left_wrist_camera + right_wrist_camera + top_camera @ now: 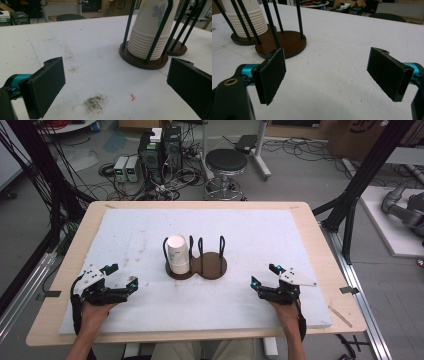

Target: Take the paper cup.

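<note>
A stack of white paper cups stands upside down in the left bay of a dark wooden holder with black wire hoops, at the middle of the white foam board. The holder's right bay has nothing in it. In the left gripper view the cup stack shows a flower print and rises ahead and to the right. My left gripper rests open on the board, left of the holder. My right gripper rests open to the holder's right, with the bare round base ahead of its left jaw.
The foam board lies on a wooden table. Dirt smudges mark the foam ahead of my left gripper. Beyond the table's far edge stand a black stool, computer boxes and cables on the floor.
</note>
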Available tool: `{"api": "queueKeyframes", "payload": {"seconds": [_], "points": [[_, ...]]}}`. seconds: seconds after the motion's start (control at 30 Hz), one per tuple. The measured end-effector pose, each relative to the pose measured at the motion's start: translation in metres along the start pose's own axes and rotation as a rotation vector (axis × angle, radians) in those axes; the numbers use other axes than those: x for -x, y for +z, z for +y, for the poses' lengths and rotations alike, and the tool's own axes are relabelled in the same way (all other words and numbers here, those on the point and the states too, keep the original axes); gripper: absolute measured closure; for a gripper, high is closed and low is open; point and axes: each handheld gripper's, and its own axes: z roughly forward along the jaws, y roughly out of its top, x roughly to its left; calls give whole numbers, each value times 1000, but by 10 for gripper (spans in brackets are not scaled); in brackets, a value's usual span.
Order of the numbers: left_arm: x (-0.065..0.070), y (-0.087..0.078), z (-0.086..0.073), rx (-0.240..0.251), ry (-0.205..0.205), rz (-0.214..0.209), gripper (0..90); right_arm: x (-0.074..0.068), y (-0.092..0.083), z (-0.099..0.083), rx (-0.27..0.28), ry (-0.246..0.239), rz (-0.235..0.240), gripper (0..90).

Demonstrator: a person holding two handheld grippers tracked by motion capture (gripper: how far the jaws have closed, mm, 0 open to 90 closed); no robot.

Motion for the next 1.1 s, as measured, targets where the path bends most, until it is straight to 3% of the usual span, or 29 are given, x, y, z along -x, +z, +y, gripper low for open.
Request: {"api": "queueKeyframes", "payload": {"seconds": [0.83, 1.1], "points": [[-3, -1, 1, 2, -15, -26, 18, 2, 0, 0, -2, 23, 10, 158], [-3, -6, 17, 12, -11, -51, 18, 3, 1, 1, -11, 27, 15, 158]]}}
